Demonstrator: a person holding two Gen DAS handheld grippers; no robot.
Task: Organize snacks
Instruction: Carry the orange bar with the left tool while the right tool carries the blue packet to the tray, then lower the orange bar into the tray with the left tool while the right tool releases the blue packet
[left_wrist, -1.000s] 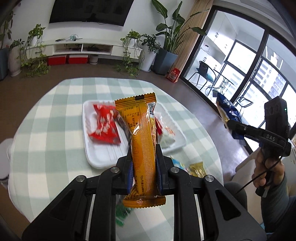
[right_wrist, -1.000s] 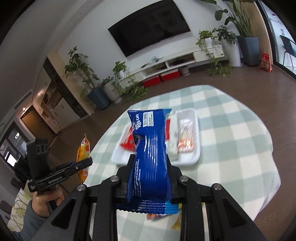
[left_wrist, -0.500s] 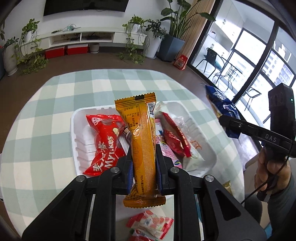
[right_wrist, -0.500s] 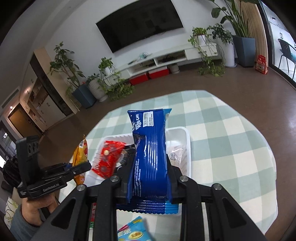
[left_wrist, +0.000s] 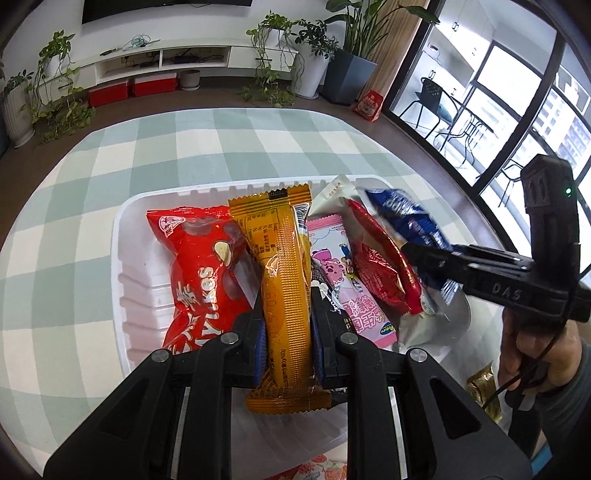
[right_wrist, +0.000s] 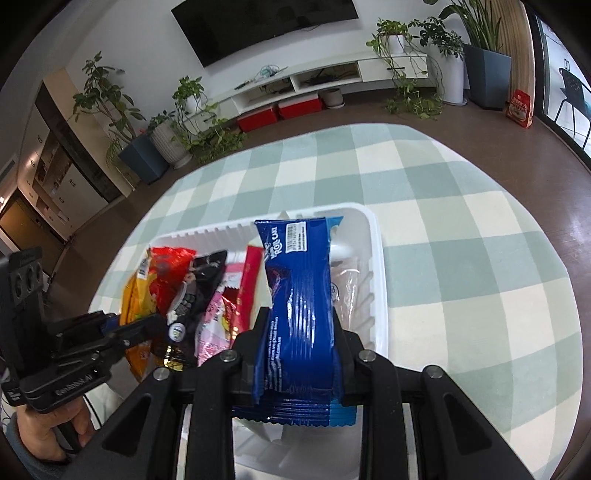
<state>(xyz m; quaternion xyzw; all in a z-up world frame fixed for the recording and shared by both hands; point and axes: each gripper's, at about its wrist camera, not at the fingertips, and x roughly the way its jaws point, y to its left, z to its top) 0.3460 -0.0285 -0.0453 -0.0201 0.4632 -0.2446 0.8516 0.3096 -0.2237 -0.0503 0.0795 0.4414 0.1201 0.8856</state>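
Between the jaws of the left gripper (left_wrist: 286, 321) an orange pack (left_wrist: 282, 280) is clenched, and a blue pack (right_wrist: 299, 306) is pinched the same way in the right gripper (right_wrist: 299, 332). Both packs are held over the white tray (left_wrist: 122, 266), which is already crowded with a red bag (left_wrist: 199, 273), a pink pack (left_wrist: 343, 273) and a small red pack (left_wrist: 380, 269).

If the orange pack is let go from here, it may be left lying across the red bag and the pink pack instead of in a gap. The blue pack, judged to sit above the tray's right end, could be dropped onto the rim (right_wrist: 380, 280) and slide off onto the checked cloth (right_wrist: 461, 229). A knock between the two grippers, now near each other, could also shift the packs already laid.

Compared with a second ago, the tray is seen much nearer and lower in both views, both grippers having been brought down over it, with each grip unchanged.
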